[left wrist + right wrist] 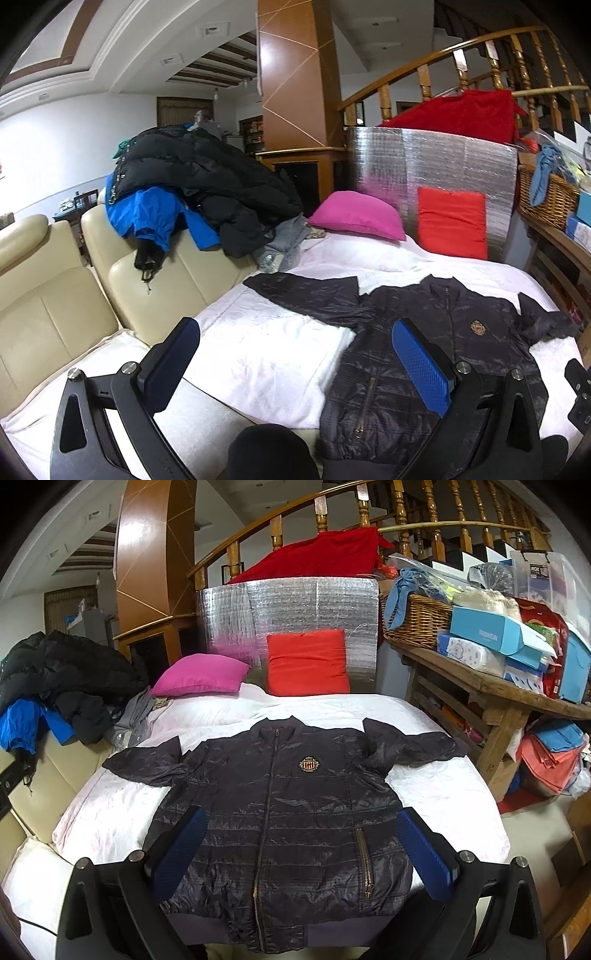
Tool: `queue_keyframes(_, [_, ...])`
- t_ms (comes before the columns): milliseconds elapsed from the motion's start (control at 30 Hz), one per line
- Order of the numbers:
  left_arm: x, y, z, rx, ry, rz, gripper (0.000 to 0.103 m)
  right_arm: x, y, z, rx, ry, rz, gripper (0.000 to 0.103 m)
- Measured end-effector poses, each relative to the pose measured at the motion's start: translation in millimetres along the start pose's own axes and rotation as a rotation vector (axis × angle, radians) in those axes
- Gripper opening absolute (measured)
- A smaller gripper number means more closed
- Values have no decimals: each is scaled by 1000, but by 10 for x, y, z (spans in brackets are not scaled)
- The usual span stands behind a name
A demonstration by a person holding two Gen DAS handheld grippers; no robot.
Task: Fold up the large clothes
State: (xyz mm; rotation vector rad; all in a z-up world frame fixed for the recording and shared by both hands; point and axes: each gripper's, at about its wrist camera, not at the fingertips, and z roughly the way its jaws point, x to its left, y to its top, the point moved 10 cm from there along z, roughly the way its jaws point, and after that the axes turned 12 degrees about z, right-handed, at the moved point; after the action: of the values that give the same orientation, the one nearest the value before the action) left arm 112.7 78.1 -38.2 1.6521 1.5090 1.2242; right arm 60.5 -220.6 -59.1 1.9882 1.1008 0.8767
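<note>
Right wrist: jacket [273, 812] lies under spread tool [301, 853].

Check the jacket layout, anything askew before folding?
Mostly fine: the jacket lies flat, front up and zipped, on the bed. One oddity: its sleeve on the shelf side is bunched and creased near the shoulder, while the other sleeve lies straighter. Both grippers are open, holding nothing.
</note>
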Motion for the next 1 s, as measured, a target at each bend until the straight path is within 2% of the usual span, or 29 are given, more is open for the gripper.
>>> queue_keyframes(367, [227, 30, -27, -18, 39, -27, 103, 98, -23, -6, 1, 10, -20, 103])
queue_keyframes(1000, [215, 40, -82, -29, 43, -16, 103, 105, -40, 3, 4, 12, -18, 103])
